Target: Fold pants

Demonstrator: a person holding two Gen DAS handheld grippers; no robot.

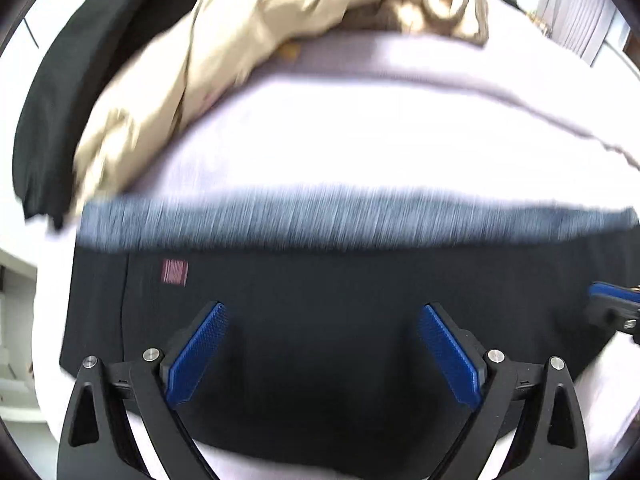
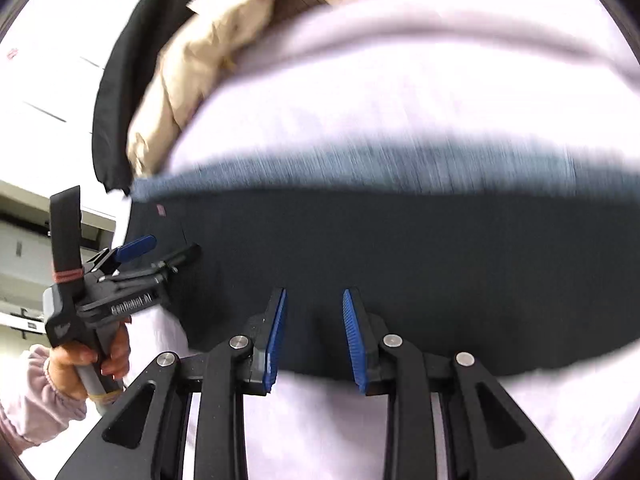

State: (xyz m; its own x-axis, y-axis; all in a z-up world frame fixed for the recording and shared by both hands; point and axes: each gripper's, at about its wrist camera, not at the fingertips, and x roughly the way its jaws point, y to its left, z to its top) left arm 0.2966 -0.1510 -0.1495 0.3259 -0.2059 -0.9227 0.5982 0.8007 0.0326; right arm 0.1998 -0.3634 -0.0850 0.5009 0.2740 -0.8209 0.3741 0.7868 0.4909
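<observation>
Dark navy pants [image 1: 320, 292] lie folded on a pale lilac sheet [image 1: 340, 136], with a grey-blue waistband [image 1: 320, 220] along the far edge and a small pink label [image 1: 174, 271]. My left gripper [image 1: 322, 312] hovers over the pants, jaws wide apart, nothing between them. My right gripper [image 2: 314, 300] is over the near edge of the pants [image 2: 400, 260], jaws partly apart and empty. The left gripper [image 2: 160, 252] shows in the right wrist view, held by a hand. The right gripper's tip [image 1: 612, 304] shows at the right edge of the left wrist view.
A crumpled beige garment [image 1: 192, 76] lies at the back left of the sheet, also in the right wrist view [image 2: 192, 68]. A black garment [image 1: 60, 100] lies beyond it at the left edge. White furniture [image 2: 24, 260] stands to the left.
</observation>
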